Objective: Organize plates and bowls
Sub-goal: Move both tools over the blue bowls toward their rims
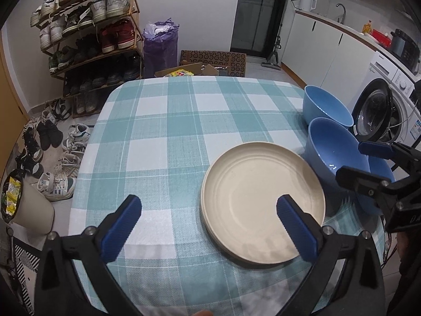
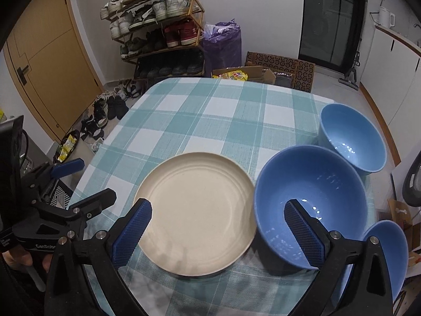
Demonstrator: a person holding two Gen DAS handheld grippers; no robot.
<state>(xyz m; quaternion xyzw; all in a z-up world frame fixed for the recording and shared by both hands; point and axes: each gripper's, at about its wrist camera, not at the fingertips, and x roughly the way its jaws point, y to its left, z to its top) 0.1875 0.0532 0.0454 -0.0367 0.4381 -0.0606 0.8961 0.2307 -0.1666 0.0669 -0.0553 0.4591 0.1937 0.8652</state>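
Note:
A cream plate point(image 1: 263, 205) point(image 2: 197, 210) lies on the teal checked tablecloth point(image 1: 163, 137) point(image 2: 200, 115), near the front edge; its layered rim suggests a stack. To its right stand three blue bowls: a far one point(image 1: 326, 108) point(image 2: 352, 139), a large middle one point(image 1: 334, 152) point(image 2: 310, 192), and a near one point(image 1: 379, 184) point(image 2: 386, 258) partly hidden. My left gripper point(image 1: 208, 204) point(image 2: 92, 180) hovers open above the plate's left side. My right gripper point(image 2: 218, 208) point(image 1: 356, 162) hangs open over the gap between plate and middle bowl. Neither holds anything.
Beyond the table's far edge are a shoe rack point(image 1: 89, 31), a purple bag point(image 1: 160, 44) and a cardboard box point(image 1: 189, 72). Loose shoes point(image 1: 52, 152) and a bin point(image 1: 29, 205) sit on the floor at left. A washing machine point(image 1: 386, 110) stands at right.

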